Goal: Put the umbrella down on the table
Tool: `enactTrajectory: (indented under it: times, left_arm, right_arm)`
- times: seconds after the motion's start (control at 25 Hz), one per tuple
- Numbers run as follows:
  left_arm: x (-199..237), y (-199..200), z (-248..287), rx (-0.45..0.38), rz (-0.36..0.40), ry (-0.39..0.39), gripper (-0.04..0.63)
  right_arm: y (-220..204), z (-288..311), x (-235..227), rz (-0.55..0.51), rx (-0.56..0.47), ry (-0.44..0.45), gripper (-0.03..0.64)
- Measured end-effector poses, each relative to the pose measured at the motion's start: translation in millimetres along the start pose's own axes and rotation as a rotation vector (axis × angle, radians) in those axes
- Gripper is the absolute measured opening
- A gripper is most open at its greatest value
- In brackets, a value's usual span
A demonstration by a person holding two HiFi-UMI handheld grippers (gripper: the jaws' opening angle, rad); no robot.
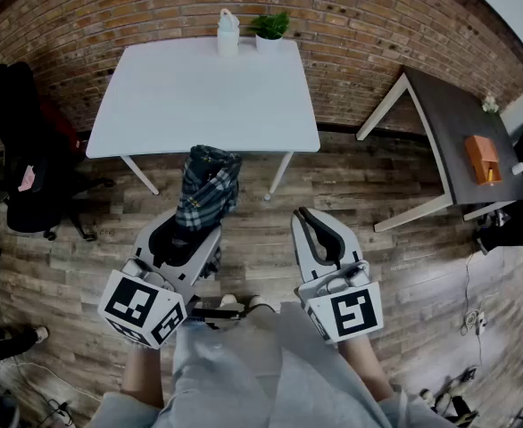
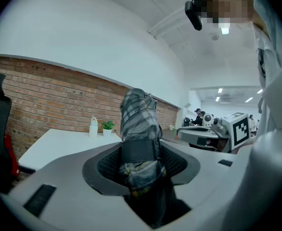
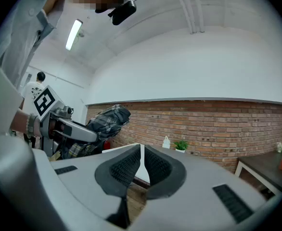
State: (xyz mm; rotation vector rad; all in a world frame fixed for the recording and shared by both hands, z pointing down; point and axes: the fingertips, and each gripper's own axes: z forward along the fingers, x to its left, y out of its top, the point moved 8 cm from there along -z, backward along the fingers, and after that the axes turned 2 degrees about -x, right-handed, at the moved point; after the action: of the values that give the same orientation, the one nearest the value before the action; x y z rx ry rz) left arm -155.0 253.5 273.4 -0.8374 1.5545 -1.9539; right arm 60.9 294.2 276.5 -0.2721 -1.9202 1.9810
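A folded plaid umbrella (image 1: 206,190) sticks out of my left gripper (image 1: 186,239), whose jaws are shut on its strapped middle. In the left gripper view the umbrella (image 2: 140,129) stands between the ribbed pads, pointing toward the white table (image 2: 59,141). The white table (image 1: 168,96) lies ahead of me, beyond the umbrella's tip. My right gripper (image 1: 319,232) hangs beside it at the right, jaws shut with nothing between them. In the right gripper view its pads (image 3: 126,170) meet, and the umbrella (image 3: 105,120) shows at the left.
A white bottle (image 1: 228,32) and a small potted plant (image 1: 269,28) stand at the table's far edge by the brick wall. A black office chair (image 1: 20,168) is at the left. A dark table (image 1: 462,145) with an orange box (image 1: 482,159) is at the right.
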Motion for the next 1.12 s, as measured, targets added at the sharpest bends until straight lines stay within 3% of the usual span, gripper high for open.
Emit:
enactTrajectory:
  times: [1.12]
  left_arm:
    - [34,2,-14,-0.016,0.011,-0.023,0.23]
  right_arm:
    - [3,21,25,0.003,-0.012,-0.036,0.055]
